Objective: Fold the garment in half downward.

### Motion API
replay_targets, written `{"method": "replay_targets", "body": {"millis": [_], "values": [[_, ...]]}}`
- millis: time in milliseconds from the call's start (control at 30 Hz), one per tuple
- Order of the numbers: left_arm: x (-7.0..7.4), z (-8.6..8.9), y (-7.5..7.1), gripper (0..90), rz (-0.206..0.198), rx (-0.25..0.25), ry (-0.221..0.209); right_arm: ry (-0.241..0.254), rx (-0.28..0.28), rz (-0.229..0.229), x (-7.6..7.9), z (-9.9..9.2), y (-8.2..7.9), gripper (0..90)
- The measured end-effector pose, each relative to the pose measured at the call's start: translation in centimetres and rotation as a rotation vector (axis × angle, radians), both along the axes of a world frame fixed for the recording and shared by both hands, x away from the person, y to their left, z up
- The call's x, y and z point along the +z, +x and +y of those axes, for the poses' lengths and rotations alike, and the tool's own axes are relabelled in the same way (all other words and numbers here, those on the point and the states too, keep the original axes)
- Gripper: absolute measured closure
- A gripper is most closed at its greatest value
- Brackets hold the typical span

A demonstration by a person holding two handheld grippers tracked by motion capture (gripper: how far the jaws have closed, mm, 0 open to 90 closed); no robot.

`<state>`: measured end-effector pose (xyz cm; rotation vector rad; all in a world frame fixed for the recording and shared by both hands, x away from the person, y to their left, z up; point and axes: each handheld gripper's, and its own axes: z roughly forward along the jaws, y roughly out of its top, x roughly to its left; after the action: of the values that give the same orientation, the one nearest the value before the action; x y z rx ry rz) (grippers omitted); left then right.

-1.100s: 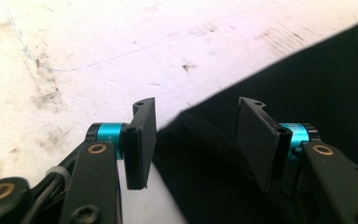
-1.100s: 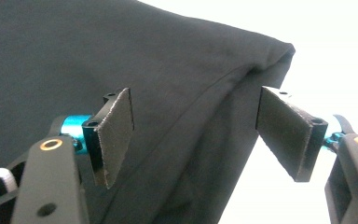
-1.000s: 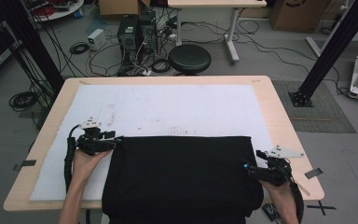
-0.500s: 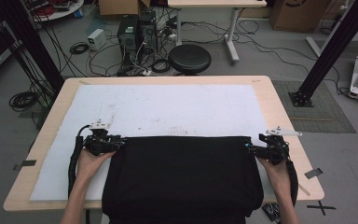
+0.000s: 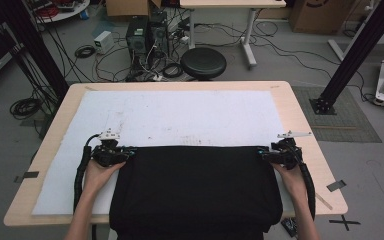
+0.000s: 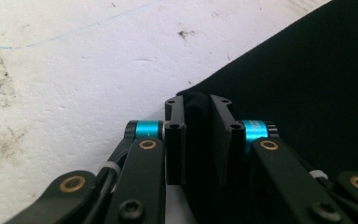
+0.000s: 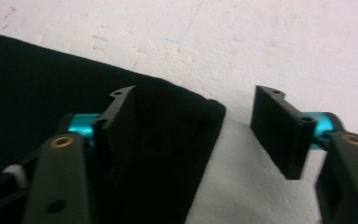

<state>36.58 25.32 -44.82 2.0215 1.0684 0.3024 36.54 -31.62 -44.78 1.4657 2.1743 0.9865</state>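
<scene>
Reaching forward from the bench's near edge, we clamp our left claw (image 6: 197, 135) on the black cloth's (image 5: 195, 187) far-left corner; our right claw (image 7: 205, 130), closing, straddles its far-right corner, pads not yet pressing.

Left hand-held gripper (image 6: 197, 135) closing, right hand-held gripper (image 7: 205, 126) agape
</scene>
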Motion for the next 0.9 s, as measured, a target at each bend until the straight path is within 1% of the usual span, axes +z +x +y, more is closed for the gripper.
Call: {"method": "replay_targets", "body": {"millis": [33,67,100,133,200,267,300,333,400,433,467,500,533,567,633,667,700,733,767,800,833,867,900], "values": [[0.0,0.0,0.0,76.3,0.000,0.000,0.000,0.000,0.000,0.000,0.0,0.0,0.0,39.6],[0.0,0.0,0.0,76.3,-0.004,0.000,0.000,0.000,0.000,0.000,0.0,0.0,0.0,39.6],[0.0,-0.1,0.0,76.5,-0.005,0.004,-0.001,-0.006,0.025,-0.008,0.0,0.3,-0.2,53.9],[0.0,-0.1,-0.1,76.6,-0.004,0.005,-0.001,-0.007,0.031,-0.004,0.1,0.5,-0.4,60.2],[0.0,-0.1,0.0,76.8,-0.005,0.000,-0.003,-0.008,0.057,-0.008,0.1,0.7,-0.5,69.5],[0.0,-0.1,0.0,76.9,-0.005,0.000,-0.003,-0.005,0.058,-0.003,0.1,0.9,-0.7,69.5],[0.0,-0.1,0.0,76.9,-0.004,0.002,-0.006,-0.005,0.058,-0.003,0.1,0.9,-0.7,73.6],[0.0,-0.1,0.0,77.4,-0.005,0.000,-0.002,-0.040,0.067,-0.027,0.2,1.3,-1.0,79.3],[0.0,-0.2,0.0,77.7,0.001,0.015,-0.004,-0.071,0.058,-0.035,0.3,1.6,-1.1,80.8],[0.1,-0.2,0.1,77.9,0.006,0.020,-0.002,-0.086,0.060,-0.048,0.3,1.7,-1.0,81.2],[0.1,-0.2,0.1,78.3,0.006,0.020,-0.002,-0.086,0.060,-0.048,0.3,1.7,-1.0,81.2],[0.1,-0.2,0.1,78.3,0.006,0.020,-0.002,-0.093,0.042,-0.042,0.4,1.9,-0.9,81.2],[0.0,-0.6,0.4,78.3,0.004,0.061,-0.014,-0.093,0.042,-0.042,0.4,1.9,-0.9,81.5],[0.1,-0.7,0.6,79.5,0.007,0.069,-0.011,-0.119,-0.005,-0.053,0.7,2.3,-0.2,82.0],[0.1,-0.8,0.9,79.9,0.014,0.086,-0.020,-0.150,-0.013,-0.056,0.8,2.6,0.4,82.3],[0.2,-1.0,1.2,80.0,0.019,0.095,-0.013,-0.161,-0.012,-0.057,0.8,2.8,0.6,82.2],[0.3,-1.2,1.4,80.2,0.018,0.101,0.006,-0.184,-0.012,-0.060,0.8,3.0,0.9,82.3],[0.3,-1.2,1.4,80.2,0.018,0.101,0.006,-0.184,-0.012,-0.060,0.8,3.0,0.9,82.3],[0.5,-1.7,1.8,80.2,0.017,0.107,0.037,-0.202,-0.014,-0.059,0.8,3.2,1.1,82.3],[0.6,-1.9,2.0,80.2,0.020,0.107,0.050,-0.222,-0.019,-0.059,0.8,3.3,1.5,82.2],[0.6,-2.2,2.5,80.2,0.014,0.117,0.053,-0.231,-0.024,-0.059,0.9,3.3,1.9,82.2],[0.5,-2.2,2.8,80.3,0.011,0.120,0.045,-0.230,-0.027,-0.055,0.9,3.3,2.2,82.2],[0.5,-2.1,3.1,80.3,0.026,0.124,0.029,-0.235,-0.029,-0.051,1.0,3.3,2.5,82.3]]}}
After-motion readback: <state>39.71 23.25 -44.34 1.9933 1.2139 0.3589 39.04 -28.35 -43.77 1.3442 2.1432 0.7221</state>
